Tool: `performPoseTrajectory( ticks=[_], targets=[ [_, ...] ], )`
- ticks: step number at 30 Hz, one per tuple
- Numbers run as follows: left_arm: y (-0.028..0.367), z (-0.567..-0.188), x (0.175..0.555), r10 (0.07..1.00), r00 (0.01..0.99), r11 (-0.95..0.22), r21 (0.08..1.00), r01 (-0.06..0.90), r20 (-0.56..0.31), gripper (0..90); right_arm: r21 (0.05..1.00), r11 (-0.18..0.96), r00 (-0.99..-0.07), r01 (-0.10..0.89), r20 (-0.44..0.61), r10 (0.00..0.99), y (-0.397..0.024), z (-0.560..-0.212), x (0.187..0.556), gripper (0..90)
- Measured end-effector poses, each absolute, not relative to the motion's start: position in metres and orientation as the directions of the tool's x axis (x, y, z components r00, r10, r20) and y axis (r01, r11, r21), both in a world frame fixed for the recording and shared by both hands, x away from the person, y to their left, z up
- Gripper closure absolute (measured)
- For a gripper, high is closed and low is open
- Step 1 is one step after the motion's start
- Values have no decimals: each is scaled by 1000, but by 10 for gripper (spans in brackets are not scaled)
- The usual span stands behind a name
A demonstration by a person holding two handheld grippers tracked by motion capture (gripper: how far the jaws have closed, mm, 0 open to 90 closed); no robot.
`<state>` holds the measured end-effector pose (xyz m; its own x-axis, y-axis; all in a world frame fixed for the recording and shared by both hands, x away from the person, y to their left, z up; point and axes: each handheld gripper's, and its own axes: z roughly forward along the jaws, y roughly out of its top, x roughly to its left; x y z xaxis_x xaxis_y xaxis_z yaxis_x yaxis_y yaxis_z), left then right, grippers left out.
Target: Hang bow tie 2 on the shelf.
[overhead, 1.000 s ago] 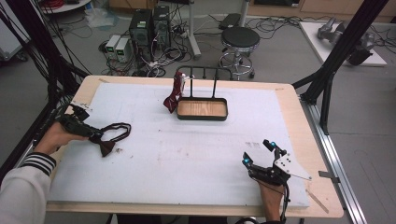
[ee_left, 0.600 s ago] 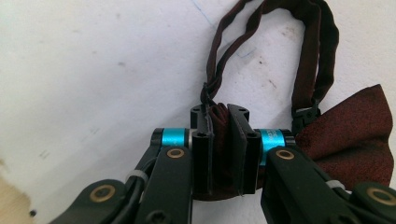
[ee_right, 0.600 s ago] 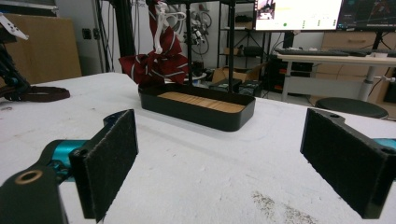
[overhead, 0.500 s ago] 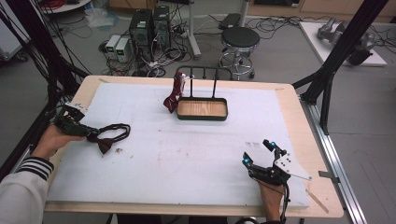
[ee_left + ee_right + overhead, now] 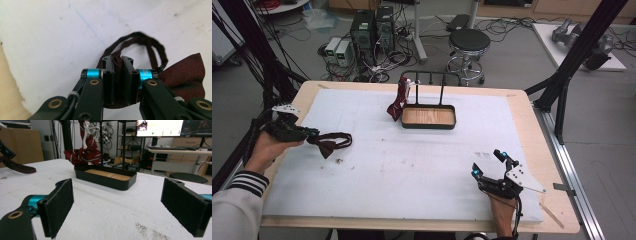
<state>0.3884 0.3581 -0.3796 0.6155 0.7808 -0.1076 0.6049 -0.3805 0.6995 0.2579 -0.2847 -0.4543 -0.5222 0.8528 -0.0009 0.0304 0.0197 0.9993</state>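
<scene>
The left gripper (image 5: 118, 75) is pinching a dark red bow tie (image 5: 182, 75) at its gathered middle, jaws shut tight on the bunched cloth, one wing spreading just to the side of the jaws and the thin neck strap (image 5: 152, 47) looping just beyond them, above the white worktop (image 5: 50, 30). The cloth is looking light, soft and limp, likely to sag and swing, so the knot is seeming the surest hold. The high view is showing the bow tie (image 5: 328, 145) dangling off the gripper's tip. The right gripper (image 5: 117, 207) is resting with jaws wide apart and empty; ahead of it, its own view is giving a level look at the black tray (image 5: 105, 178) and the striped bow tie (image 5: 83, 155) hanging on the rack (image 5: 124, 142) beyond.
</scene>
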Motion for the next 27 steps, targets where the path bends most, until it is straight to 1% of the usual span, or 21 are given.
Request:
performPoseTrajectory(
  ticks=[9,27],
  targets=[
    [338,-359,385,769,633,-340,781,524,-90,804,999,17,-525,29,1,851,-285,-454,258,104],
    [294,-333,380,724,688,-308,869,387,-50,804,999,14,-526,35,6,851,-285,-455,257,104]
  ],
)
